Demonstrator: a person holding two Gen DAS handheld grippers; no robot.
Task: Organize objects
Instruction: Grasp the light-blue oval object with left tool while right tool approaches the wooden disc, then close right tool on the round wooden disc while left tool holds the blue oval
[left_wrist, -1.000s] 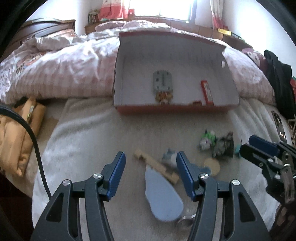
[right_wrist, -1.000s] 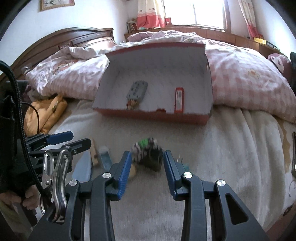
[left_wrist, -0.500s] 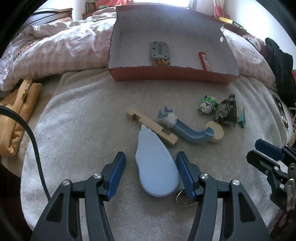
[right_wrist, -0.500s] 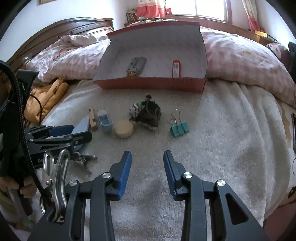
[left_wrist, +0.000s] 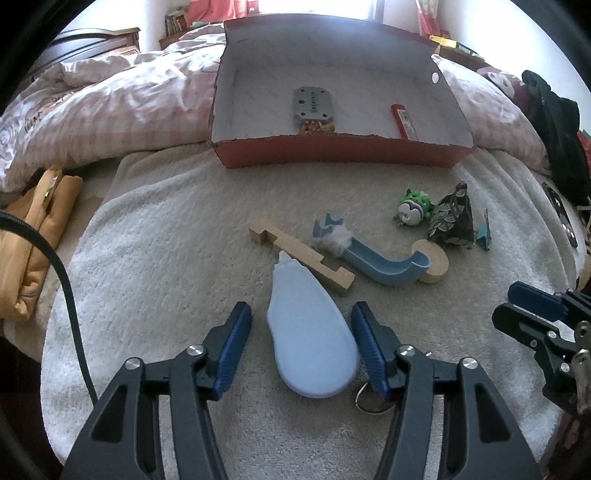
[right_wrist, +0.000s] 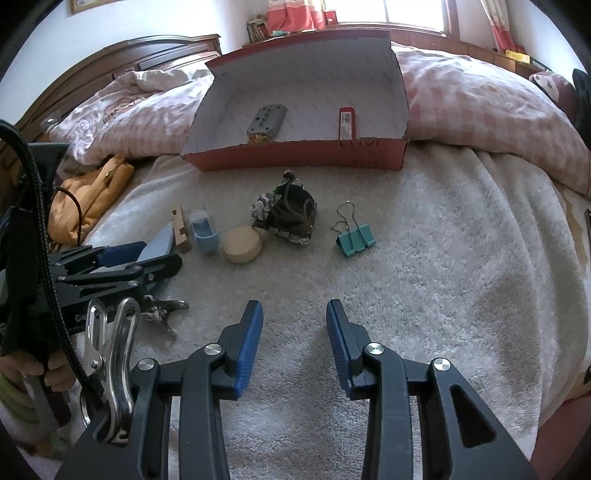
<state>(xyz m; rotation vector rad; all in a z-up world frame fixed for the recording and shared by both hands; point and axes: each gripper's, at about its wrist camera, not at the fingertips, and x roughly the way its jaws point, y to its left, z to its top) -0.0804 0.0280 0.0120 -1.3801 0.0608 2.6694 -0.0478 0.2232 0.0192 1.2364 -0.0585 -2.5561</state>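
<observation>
Pale-blue teardrop-shaped plastic case (left_wrist: 312, 339), seemingly light, rigid and slick, lies between the spread left tongs (left_wrist: 301, 345); best pinched across its broad end.

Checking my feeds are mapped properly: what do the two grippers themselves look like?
Both match: the left gripper and right gripper have black angular arms, silver pivot screws and ribbed blue finger pads. A black cable runs past the left one. A silver spring clip hangs on the left gripper's side.

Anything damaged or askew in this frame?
The red box's front wall has a ragged, torn top edge. A white fluffy tuft clings to the blue curved track piece, which lies across the wooden disc. Otherwise, just loose clutter on the towel.
</observation>
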